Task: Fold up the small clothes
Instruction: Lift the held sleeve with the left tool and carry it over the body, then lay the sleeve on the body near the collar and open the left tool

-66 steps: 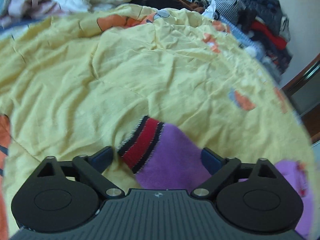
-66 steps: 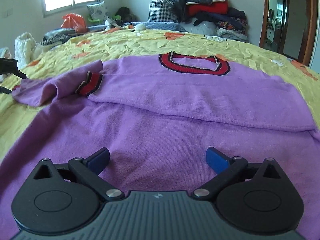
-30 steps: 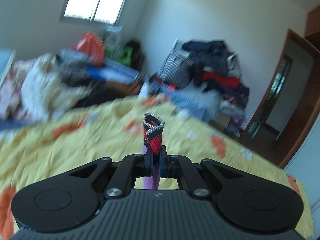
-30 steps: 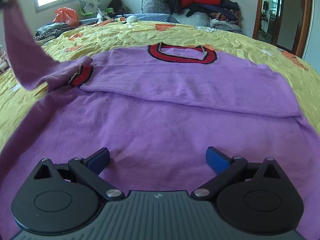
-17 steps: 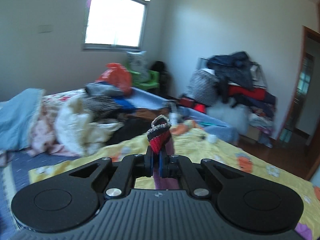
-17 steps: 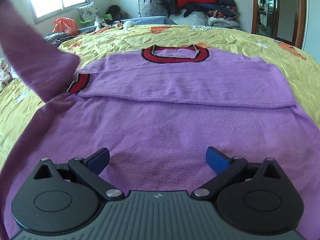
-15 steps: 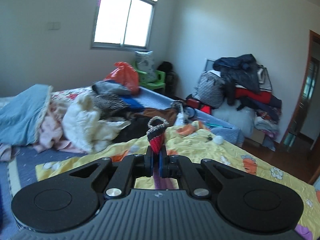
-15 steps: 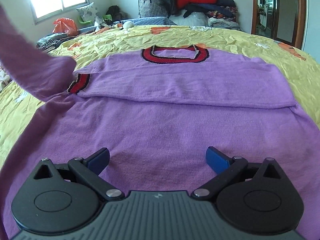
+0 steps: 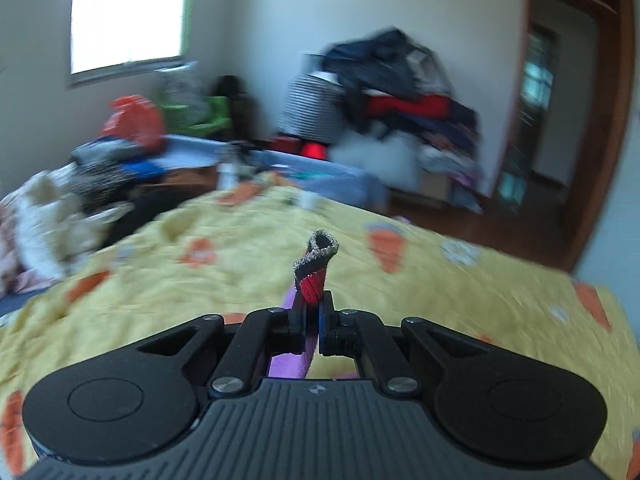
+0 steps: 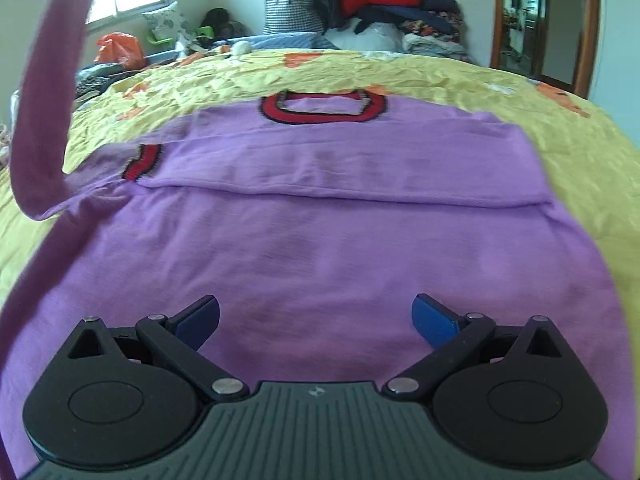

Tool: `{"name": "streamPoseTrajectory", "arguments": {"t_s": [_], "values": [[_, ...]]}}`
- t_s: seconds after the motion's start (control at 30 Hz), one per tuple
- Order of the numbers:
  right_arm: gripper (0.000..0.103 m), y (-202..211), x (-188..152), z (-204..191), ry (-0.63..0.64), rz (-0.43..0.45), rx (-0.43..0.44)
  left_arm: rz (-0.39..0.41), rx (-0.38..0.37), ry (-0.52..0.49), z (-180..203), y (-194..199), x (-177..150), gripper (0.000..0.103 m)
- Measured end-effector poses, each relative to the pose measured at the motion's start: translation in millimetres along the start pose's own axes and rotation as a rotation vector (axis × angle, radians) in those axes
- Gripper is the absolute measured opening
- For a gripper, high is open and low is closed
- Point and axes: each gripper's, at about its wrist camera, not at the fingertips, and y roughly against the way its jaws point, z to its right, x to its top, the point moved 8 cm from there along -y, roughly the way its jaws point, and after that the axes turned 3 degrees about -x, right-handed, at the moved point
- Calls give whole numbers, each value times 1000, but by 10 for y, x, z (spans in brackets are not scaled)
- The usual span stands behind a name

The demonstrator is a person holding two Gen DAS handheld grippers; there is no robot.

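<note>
A purple sweater (image 10: 328,232) with a red-and-black collar (image 10: 324,110) lies flat on the yellow bedspread (image 10: 440,80). One sleeve is folded across its chest, its cuff (image 10: 144,162) at the left. My left gripper (image 9: 312,316) is shut on the other sleeve's red-and-black cuff (image 9: 314,268) and holds it high above the bed. That lifted sleeve (image 10: 48,100) hangs at the left of the right wrist view. My right gripper (image 10: 316,318) is open and empty, low over the sweater's lower body.
A pile of dark and red clothes (image 10: 380,4) stands at the far wall. More laundry and an orange bag (image 9: 132,122) lie at the far left. A wooden door frame (image 10: 592,28) is at the right.
My left gripper closed on the sleeve cuff and raised it off the bed, then swung right. The lifted sleeve now stands taller. My right gripper stayed open and moved slightly forward.
</note>
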Motion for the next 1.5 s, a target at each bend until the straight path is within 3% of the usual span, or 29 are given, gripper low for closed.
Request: {"name": "streamPoseTrajectory", "arguments": {"t_s": [0.1, 0.27, 0.43, 0.6, 0.87, 1.5], "values": [[103, 93, -78, 198, -31, 1, -27, -55, -72, -52, 687, -320, -282, 6], [103, 252, -178, 492, -98, 6, -49, -148, -139, -133, 1520, -833, -950, 6], [103, 346, -328, 570, -103, -8, -45, -265, -245, -188, 2133, -1136, -1584, 6], [103, 377, -437, 526, -53, -6, -75, -306, -296, -265, 2585, -1250, -1877, 6], [103, 367, -474, 476, -12, 7, -108, -321, -340, -348, 3018, -1231, -2038, 6], [103, 371, -477, 474, -8, 25, -112, -385, -388, -426, 3368, -1241, -2503, 9]]}}
